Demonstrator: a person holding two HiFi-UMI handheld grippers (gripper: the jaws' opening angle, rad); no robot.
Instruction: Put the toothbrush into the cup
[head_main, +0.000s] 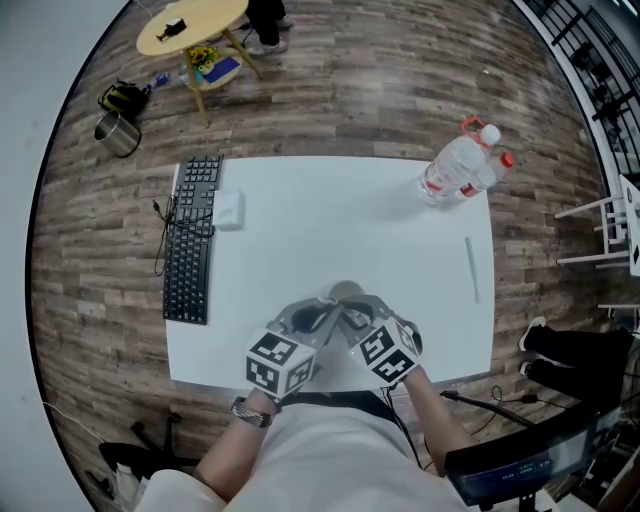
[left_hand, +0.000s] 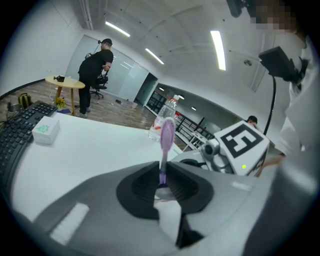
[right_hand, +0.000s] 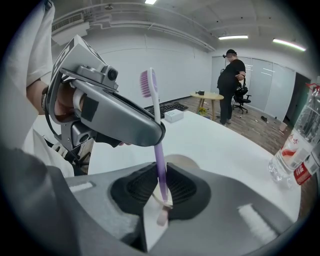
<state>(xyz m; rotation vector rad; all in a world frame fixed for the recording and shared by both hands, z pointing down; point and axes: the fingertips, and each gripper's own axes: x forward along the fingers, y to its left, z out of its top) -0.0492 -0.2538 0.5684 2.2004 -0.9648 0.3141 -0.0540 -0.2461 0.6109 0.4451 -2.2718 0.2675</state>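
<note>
Both the left hand-held gripper and right hand-held gripper pinch the slim purple plastic toothbrush; next, probably lowering it into the pale cup ahead.

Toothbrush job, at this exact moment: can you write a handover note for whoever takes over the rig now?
Left gripper: jaws shut on the upper handle of the purple plastic toothbrush.
Right gripper: jaws shut on the same handle, lower down.
The toothbrush stands upright, bristles up, near the front edge of the white table.
Pale round cup: on the table just beyond both grippers, mostly hidden.
Done: toothbrush picked up.
Left: lower it into the cup and release.
</note>
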